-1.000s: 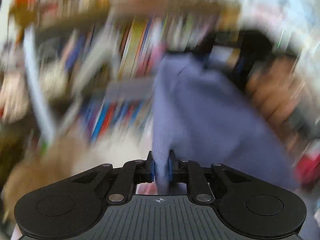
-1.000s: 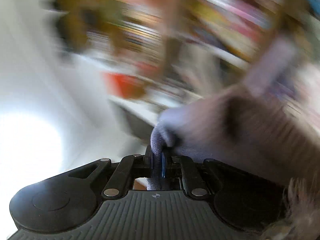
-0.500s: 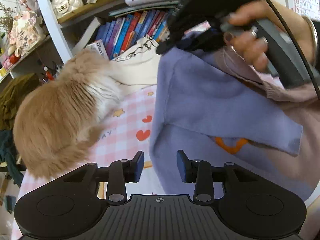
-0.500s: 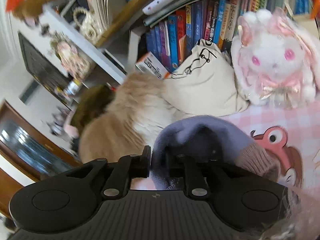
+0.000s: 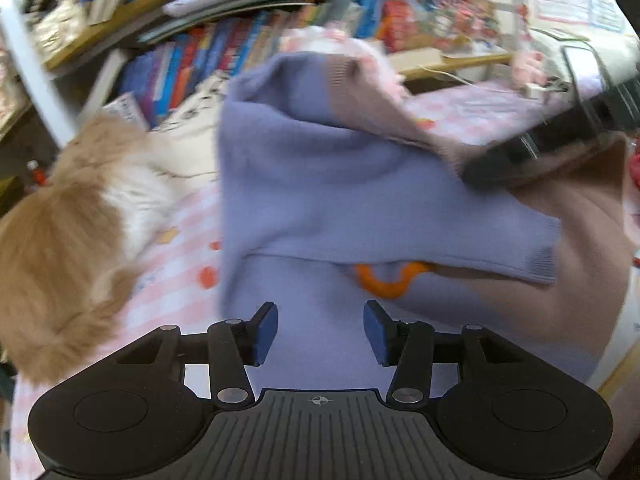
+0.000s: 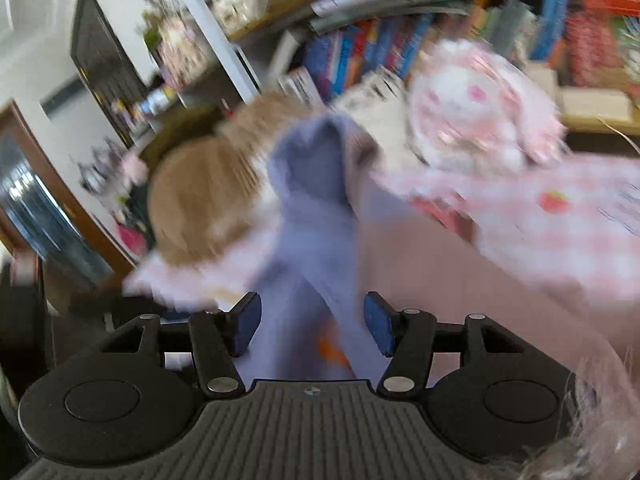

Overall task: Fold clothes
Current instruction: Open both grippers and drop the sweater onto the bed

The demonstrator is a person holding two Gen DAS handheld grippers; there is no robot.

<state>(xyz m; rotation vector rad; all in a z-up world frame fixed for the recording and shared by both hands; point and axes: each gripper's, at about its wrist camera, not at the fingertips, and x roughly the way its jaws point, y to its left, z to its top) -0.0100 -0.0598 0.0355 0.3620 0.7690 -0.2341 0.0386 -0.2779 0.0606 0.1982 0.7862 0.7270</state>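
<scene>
A: Left gripper [image 5: 320,334]? Wide open. Blue pads [image 5: 266,332] far apart, nothing pinched between.

B: And the right gripper [image 6: 312,330]?

A: Wide open too. Blue pads [image 6: 246,328] apart, with purple cloth running through the gap. Cannot tell if touching the pads. Very blurry there.

B: Where is the sweater [image 5: 340,184]?

A: Lying on the pink checked cloth [image 5: 176,264], right in front of the left gripper. Purple on one side, dusty pink on the other. Top part folded down over the bottom part. Little orange shape [image 5: 386,278] peeking out under the folded edge. One purple sleeve end sticking up at the back.

B: Same sweater [image 6: 316,216] from the right side?

A: Yes. A long purple strip going up from the gap, pink part to the right of it.

B: Anything beside it?

A: Fluffy tan and white animal [image 5: 68,224] just to the left, on the cloth. Cream bag [image 5: 196,128] behind that. White and pink plush bunny [image 6: 476,120] at the back. Rows of books [image 5: 224,56] on the wooden shelf behind all of it.

B: Anything on the right of the left view?

A: Dark blurry bar [image 5: 552,140] lying across the pink part of the sweater. Cannot tell more.
</scene>
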